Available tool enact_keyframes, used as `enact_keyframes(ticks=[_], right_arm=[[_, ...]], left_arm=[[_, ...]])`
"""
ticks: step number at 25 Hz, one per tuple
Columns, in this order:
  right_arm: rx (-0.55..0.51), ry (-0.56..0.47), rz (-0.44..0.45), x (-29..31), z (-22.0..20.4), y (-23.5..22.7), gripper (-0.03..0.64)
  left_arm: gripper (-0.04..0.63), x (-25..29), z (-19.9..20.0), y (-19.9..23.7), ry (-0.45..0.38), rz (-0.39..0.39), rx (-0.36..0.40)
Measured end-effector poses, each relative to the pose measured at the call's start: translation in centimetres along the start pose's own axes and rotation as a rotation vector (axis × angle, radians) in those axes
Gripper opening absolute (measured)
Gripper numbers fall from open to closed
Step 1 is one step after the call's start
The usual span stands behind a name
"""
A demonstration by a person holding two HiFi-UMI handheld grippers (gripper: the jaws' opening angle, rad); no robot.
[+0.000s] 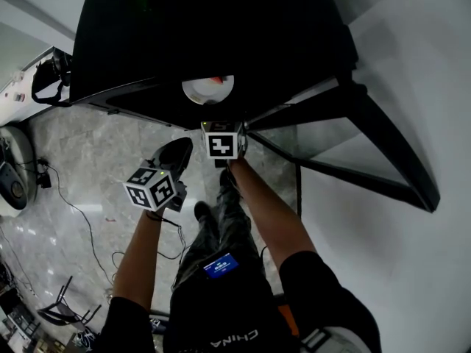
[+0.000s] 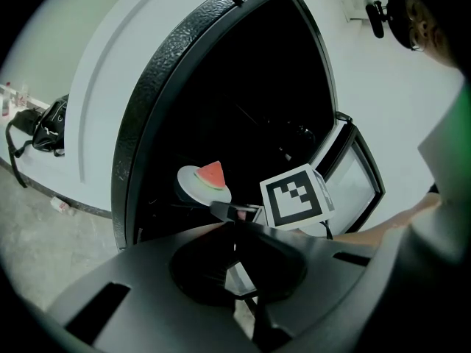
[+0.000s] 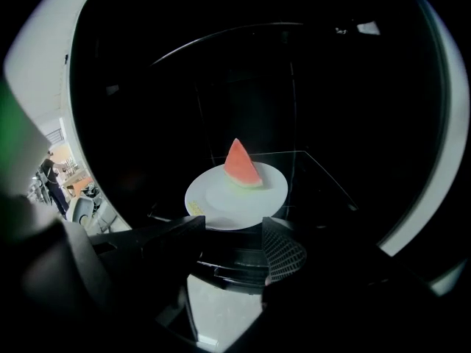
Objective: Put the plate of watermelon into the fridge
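White plate [image 3: 235,201], one, with one watermelon wedge [image 3: 241,164] on glass shelf [image 3: 320,182] of fridge [image 1: 221,28]; right gripper [image 3: 232,230] spread, left gripper [image 2: 234,234] pressed together; marble floor [image 1: 96,160].

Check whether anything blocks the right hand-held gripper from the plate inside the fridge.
Nothing visible does. The plate lies inside the fridge, directly ahead of the right hand-held gripper, whose jaws stand apart.

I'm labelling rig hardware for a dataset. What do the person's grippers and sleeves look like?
Both are black: the left gripper and right gripper each carry a white cube with black square markers. The right's fingers have cross-hatched pads. The person wears short black sleeves.
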State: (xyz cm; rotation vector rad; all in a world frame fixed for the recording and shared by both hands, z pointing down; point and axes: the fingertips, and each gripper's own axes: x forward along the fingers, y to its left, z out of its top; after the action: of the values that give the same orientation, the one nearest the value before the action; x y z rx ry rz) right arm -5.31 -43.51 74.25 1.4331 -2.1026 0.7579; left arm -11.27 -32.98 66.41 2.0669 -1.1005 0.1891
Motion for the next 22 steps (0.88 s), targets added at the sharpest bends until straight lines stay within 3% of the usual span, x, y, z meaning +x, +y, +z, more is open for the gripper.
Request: enact_keyframes(ticks=[14,19,22], right_arm=[[-0.028,0.048,0.02,3.7,2.5,-0.5,0.25],[0.015,0.044,0.056,1.2,1.9,0.2,0.25],[0.021,-0.032,0.081,-1.8,3.5,1.1,0.237]], left_arm=[[0.012,0.1,0.9,0.5,-0.019,0.017,0.0],[0.012,-1.1,1.4,0.2,-0.024,0.014,0.019],[0.012,-2.4,2.3,-0.7,-0.034,-0.002,0.047]])
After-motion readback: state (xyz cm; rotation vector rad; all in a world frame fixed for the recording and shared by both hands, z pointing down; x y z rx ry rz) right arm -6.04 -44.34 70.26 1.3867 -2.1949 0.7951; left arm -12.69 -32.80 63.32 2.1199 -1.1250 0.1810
